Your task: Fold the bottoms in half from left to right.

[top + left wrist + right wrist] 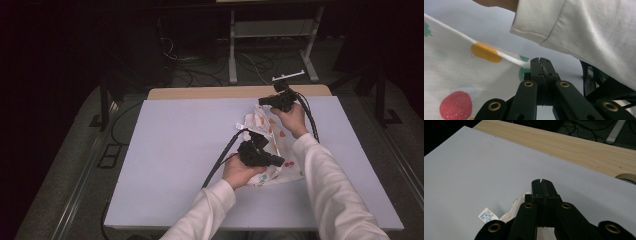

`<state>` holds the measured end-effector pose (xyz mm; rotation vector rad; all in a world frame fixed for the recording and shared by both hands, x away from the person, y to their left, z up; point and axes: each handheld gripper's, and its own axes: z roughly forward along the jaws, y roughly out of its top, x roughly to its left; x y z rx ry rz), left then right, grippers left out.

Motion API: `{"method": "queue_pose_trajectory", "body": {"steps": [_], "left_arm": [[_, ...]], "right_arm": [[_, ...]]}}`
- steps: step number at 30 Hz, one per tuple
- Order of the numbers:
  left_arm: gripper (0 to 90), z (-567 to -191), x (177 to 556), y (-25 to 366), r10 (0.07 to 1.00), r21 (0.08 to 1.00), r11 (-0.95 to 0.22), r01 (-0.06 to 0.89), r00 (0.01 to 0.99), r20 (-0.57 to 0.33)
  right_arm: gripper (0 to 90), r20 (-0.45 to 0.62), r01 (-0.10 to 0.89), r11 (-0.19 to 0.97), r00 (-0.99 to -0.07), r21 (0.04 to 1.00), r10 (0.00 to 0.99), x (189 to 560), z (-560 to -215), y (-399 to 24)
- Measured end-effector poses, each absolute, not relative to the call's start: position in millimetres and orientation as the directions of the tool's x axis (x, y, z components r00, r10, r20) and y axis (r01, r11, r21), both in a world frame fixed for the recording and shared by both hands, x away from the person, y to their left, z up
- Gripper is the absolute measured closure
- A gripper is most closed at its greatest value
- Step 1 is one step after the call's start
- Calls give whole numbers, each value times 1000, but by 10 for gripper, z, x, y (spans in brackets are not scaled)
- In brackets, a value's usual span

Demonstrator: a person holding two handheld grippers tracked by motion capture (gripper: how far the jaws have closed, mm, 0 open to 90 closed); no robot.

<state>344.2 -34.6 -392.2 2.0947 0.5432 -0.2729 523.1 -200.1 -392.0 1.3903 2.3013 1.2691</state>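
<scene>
Jaws pressed together, the left gripper pinches the hem of a fruit-print cloth right of centre frame; the right gripper clamps its far edge near a care label. Light and limp, the cloth looks best held by its hems, above the pale table.

We see a white cloth printed with red strawberries and orange and green shapes, on a pale lilac tabletop, and white sleeves.

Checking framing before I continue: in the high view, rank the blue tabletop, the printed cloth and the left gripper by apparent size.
1. Blue tabletop
2. Printed cloth
3. Left gripper, though it sits nearer the camera
</scene>
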Motion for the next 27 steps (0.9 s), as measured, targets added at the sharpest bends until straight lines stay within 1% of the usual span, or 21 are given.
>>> {"method": "queue_pose_trajectory", "body": {"steps": [8, 14, 27], "left_arm": [[895, -4024, 3448, -516, 293, 728, -480, 490, 871, -394], [895, -4092, 3436, -646, 310, 716, -485, 502, 864, -396], [895, -4297, 3426, -858, 334, 685, -494, 535, 845, -418]], "right_arm": [[885, 284, 662, 213, -559, 719, 779, 5274, -3998, -2063], [885, 284, 650, 231, -585, 724, 760, 5274, -4017, -2092], [885, 272, 638, 252, -606, 728, 747, 5254, -4083, -2174]]}}
